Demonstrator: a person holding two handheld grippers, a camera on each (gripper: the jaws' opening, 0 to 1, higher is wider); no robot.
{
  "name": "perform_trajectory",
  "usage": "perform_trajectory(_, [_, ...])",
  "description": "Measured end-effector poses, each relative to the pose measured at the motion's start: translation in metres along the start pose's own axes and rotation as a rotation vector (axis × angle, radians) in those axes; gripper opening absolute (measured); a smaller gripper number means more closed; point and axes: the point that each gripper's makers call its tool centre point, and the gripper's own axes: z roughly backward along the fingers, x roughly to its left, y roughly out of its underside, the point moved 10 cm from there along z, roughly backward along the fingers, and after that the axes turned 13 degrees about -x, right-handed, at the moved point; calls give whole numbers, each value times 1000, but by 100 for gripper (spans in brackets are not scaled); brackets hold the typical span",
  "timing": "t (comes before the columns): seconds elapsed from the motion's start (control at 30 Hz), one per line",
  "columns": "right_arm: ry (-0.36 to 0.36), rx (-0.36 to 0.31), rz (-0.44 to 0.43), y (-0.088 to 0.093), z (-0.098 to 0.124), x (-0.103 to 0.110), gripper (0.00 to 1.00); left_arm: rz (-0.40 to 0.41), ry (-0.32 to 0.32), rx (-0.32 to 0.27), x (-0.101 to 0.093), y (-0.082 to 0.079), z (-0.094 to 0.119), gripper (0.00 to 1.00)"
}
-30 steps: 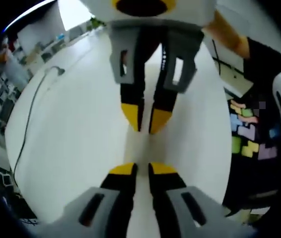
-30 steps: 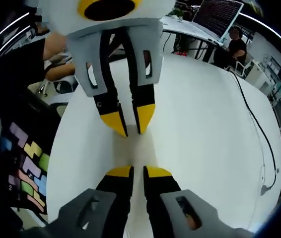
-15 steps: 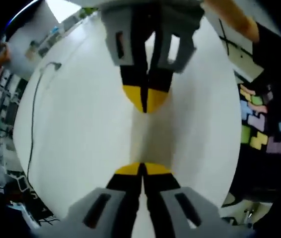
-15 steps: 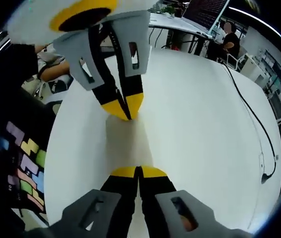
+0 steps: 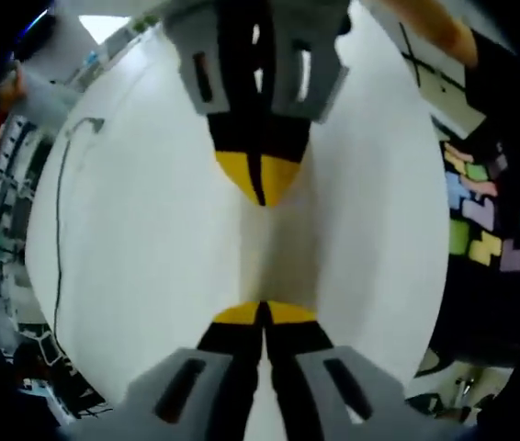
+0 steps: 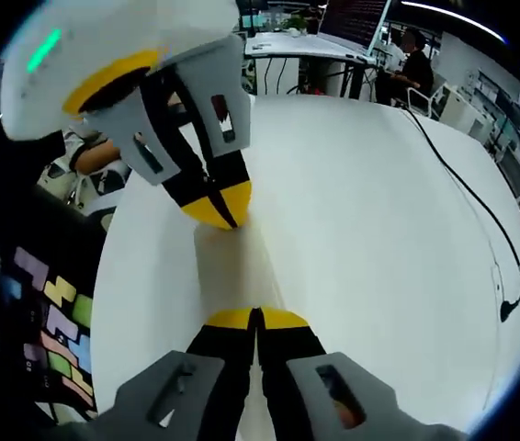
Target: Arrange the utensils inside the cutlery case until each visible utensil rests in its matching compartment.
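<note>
Two grippers face each other tip to tip over a bare white table (image 5: pixel 150 230). In the left gripper view, my left gripper (image 5: pixel 263 312) rises from the bottom with its yellow-tipped jaws pressed together and nothing between them. Opposite it, my right gripper (image 5: pixel 260 184) hangs from the top, also shut and empty. In the right gripper view, my right gripper (image 6: pixel 256 318) is shut at the bottom, and my left gripper (image 6: pixel 219 209) comes in from the upper left, tilted, jaws closed. A short gap of table separates the two pairs of tips.
A black cable (image 6: pixel 480 220) runs across the white table (image 6: pixel 379 230), and the same cable (image 5: pixel 58 239) lies along its far side. A person in a black top with coloured block shapes (image 5: pixel 480 230) stands at the table edge. Desks with a screen (image 6: pixel 352 18) and seated people stand beyond.
Both grippers went from slightly open a second ago to shut. The left gripper has since tilted and swung leftward in the right gripper view; the two views have shifted a little.
</note>
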Motion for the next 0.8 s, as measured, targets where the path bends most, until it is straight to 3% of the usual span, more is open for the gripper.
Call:
perform_trajectory(0.13, [-6,4,-20,-5,-2,-6,0,0,20,-13,32,8,12,0])
perform_trajectory(0.23, [-3,8,-20,-8,-1,-9,0,-102,-5,80,41,2,17,0])
perform_trajectory(0.3, [3,8,-19,-7,-1,-5,0,-93,-12,106,43,1,14,0])
perform_trajectory(0.37, [9,8,-20,-8,0,-4,0,-90,-13,110,41,1,10,0])
perform_trajectory(0.53, [-7,-43,26,-4,0,4,0,-47,-13,75,63,10,20,0])
perform_trajectory(0.63, [-7,-60,11,-3,0,7,0,-24,-23,73,77,14,24,0])
perform_trajectory(0.8, [-28,-100,-18,-2,-4,17,0,-74,-38,114,100,19,31,0])
